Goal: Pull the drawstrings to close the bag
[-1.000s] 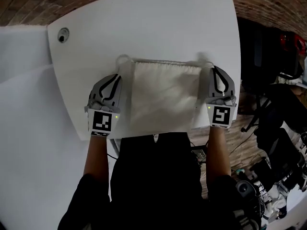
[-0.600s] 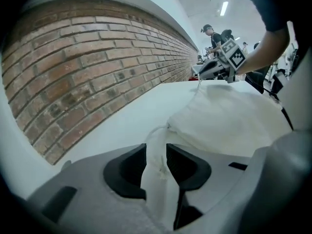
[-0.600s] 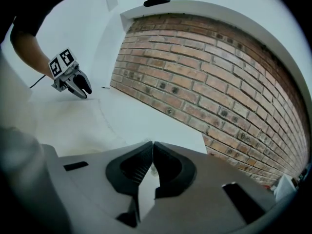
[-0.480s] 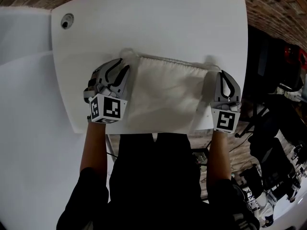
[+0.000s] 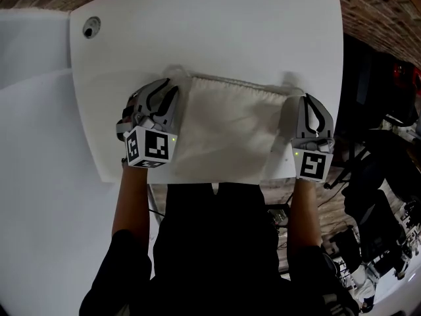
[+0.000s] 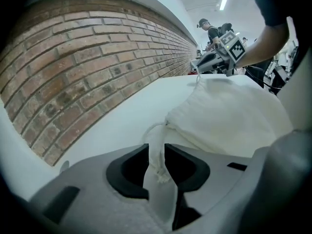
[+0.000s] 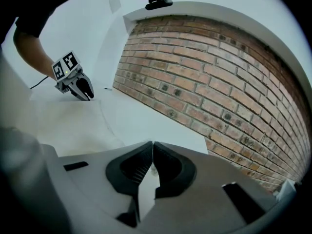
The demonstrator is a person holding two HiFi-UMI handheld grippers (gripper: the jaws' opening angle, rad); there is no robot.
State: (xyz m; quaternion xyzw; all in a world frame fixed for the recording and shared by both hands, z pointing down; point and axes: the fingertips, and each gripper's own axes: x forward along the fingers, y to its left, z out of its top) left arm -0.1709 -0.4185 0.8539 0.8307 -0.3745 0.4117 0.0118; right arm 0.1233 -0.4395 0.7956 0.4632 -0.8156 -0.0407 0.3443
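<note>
A cream drawstring bag (image 5: 227, 127) lies flat on the white table (image 5: 210, 25), its gathered mouth on the far side. My left gripper (image 5: 164, 86) is at the bag's top left corner. In the left gripper view the left drawstring (image 6: 152, 130) runs loosely between the jaws (image 6: 156, 147), which are closing with a gap on each side of it. My right gripper (image 5: 309, 99) sits at the bag's right edge, just short of the right drawstring loop (image 5: 289, 82). Its jaws (image 7: 152, 145) are shut tip to tip; whether cord is pinched is hidden.
A round cable hole (image 5: 90, 28) is in the table's far left corner. A brick wall (image 7: 234, 82) runs behind the table. The table's right edge (image 5: 337, 78) drops off to dark chairs and equipment (image 5: 381, 176). The person's torso is against the near edge.
The left gripper's jaws were shut and now stand apart around the drawstring; it has shifted slightly toward the bag's corner and twisted. The right gripper has hardly moved.
</note>
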